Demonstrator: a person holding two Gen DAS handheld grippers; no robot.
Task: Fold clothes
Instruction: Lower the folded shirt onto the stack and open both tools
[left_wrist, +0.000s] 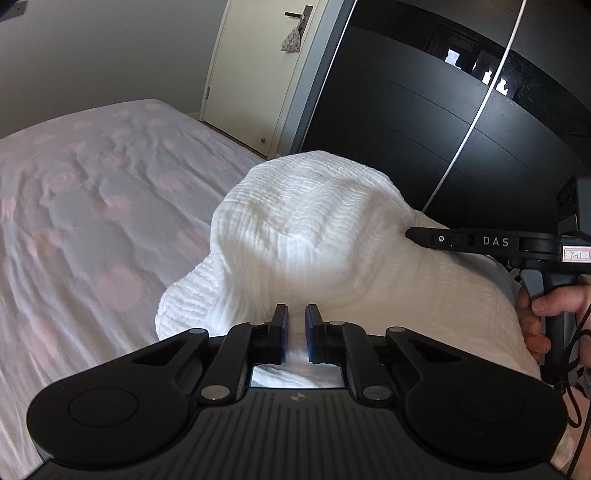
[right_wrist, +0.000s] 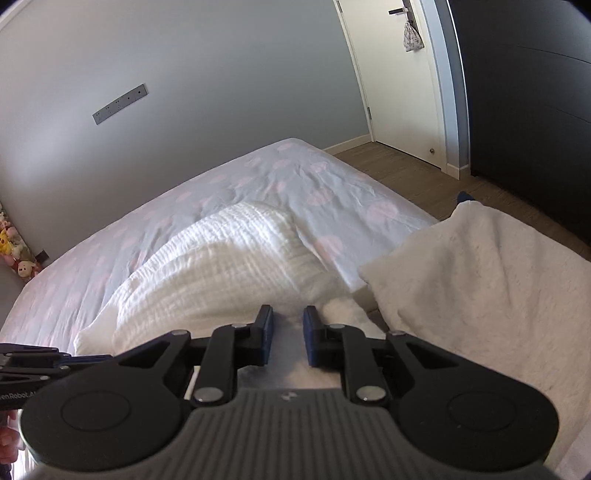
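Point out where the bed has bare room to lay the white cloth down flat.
Free: the dotted bedsheet between the white cloth and the grey wall. Crowded: the near edge, where the fluffy blanket lies beside the cloth.

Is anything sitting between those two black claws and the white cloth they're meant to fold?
Nothing visible. The white cloth already lies between the left gripper's fingers, and the right gripper is right at its edge.
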